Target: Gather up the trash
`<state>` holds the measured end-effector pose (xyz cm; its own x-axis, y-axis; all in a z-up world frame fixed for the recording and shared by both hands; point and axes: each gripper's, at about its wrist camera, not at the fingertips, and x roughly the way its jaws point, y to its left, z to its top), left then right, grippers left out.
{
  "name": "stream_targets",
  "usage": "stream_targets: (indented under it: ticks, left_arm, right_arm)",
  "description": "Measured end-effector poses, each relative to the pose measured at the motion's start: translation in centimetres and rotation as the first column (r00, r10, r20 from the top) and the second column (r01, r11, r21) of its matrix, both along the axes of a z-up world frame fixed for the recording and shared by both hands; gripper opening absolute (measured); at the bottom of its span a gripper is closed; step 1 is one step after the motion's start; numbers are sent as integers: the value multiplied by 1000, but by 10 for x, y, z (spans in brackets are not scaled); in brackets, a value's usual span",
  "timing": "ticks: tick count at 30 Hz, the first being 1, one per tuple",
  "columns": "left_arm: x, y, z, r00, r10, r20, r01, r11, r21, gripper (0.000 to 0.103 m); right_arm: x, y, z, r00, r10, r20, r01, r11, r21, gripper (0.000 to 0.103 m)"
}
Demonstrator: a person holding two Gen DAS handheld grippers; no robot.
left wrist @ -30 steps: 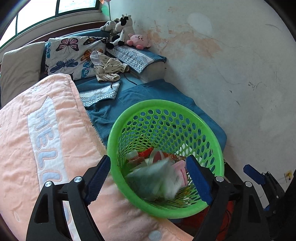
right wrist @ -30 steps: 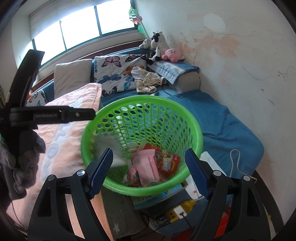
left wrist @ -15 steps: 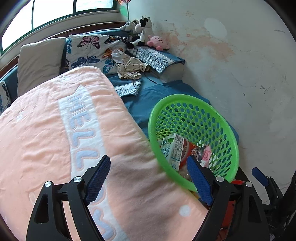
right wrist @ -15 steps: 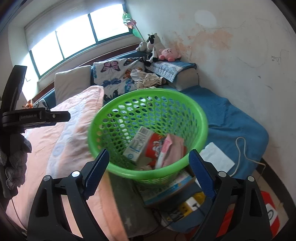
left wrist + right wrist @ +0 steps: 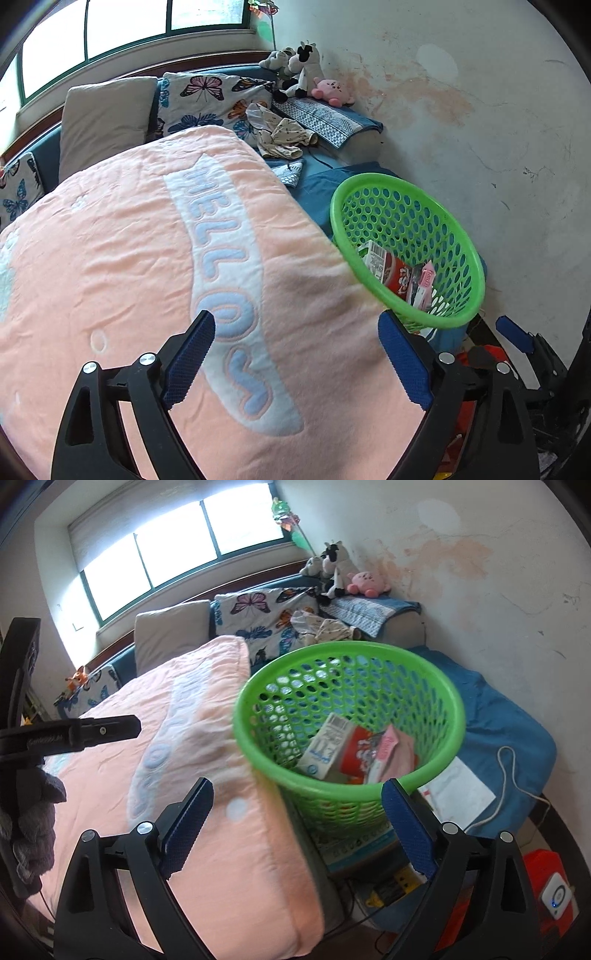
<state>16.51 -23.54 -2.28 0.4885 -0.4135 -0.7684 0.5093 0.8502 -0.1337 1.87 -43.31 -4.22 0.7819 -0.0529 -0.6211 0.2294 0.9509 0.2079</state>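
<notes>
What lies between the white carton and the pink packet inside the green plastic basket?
A red printed packet lies between the white carton and the pink packet in the green perforated plastic basket, clearest in the right wrist view.

Glossy perforated plastic basket (image 5: 439,701); soft, fuzzy cloth blanket (image 5: 129,258); at basket's six o'clock, printed paper carton (image 5: 325,746); wall (image 5: 498,129) matt, stained plaster.

Stained wall (image 5: 461,122), bright window (image 5: 177,542), bed (image 5: 147,258)
</notes>
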Motion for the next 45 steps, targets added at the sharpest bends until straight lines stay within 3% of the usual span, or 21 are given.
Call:
stream_targets:
  ticks: [19, 29, 45]
  left_arm:
    - [-31, 111, -2, 976, 216, 19, -216, 976, -4, 94]
    - [-46, 142, 6, 968, 240, 65, -240, 971, -19, 95]
    - [-64, 175, 11, 955, 285, 75, -283, 958, -45, 95]
  right_arm:
    - [3, 48, 17, 994, 108, 30, -108, 994, -13, 94]
    - [0, 76, 25, 989, 146, 31, -146, 989, -10, 94]
    - [-8, 112, 32, 979, 202, 29, -200, 979, -42, 94]
